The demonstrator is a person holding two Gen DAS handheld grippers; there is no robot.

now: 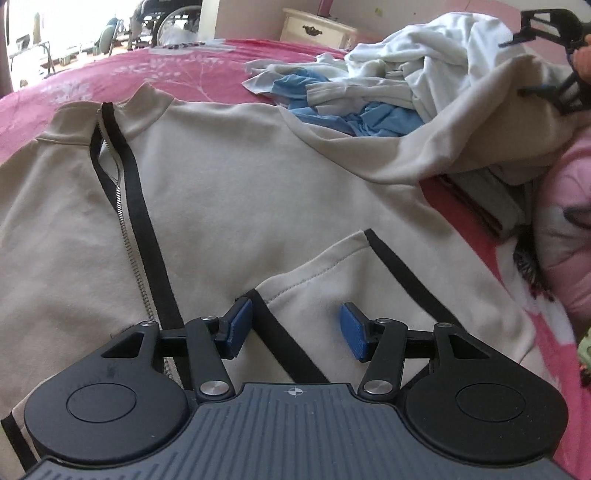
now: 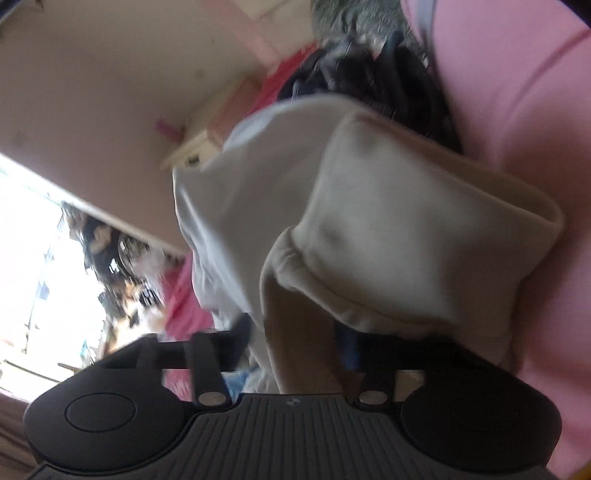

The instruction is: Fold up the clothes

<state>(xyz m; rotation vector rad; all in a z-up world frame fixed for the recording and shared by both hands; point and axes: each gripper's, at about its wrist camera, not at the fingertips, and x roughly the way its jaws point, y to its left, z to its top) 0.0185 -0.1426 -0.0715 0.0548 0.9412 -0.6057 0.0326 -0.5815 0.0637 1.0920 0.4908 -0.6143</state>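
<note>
A beige zip-up jacket point(image 1: 229, 192) with black trim lies front up on the pink bedspread point(image 1: 166, 70). My left gripper point(image 1: 297, 328) is open just above the jacket's lower front. Its blue pads point(image 1: 240, 328) straddle a black-edged pocket flap. The jacket's right sleeve point(image 1: 480, 122) is lifted off the bed toward my right gripper point(image 1: 546, 62) at the top right. In the blurred right wrist view the beige sleeve cuff point(image 2: 406, 240) hangs from my right gripper point(image 2: 299, 339), which is shut on the fabric. The cloth hides its fingers.
A heap of white and blue clothes point(image 1: 388, 81) lies behind the jacket. A cream nightstand point(image 1: 317, 29) stands against the far wall. A pink quilt point(image 1: 569, 229) bulges at the right, with a flat stack point(image 1: 491, 199) beside it.
</note>
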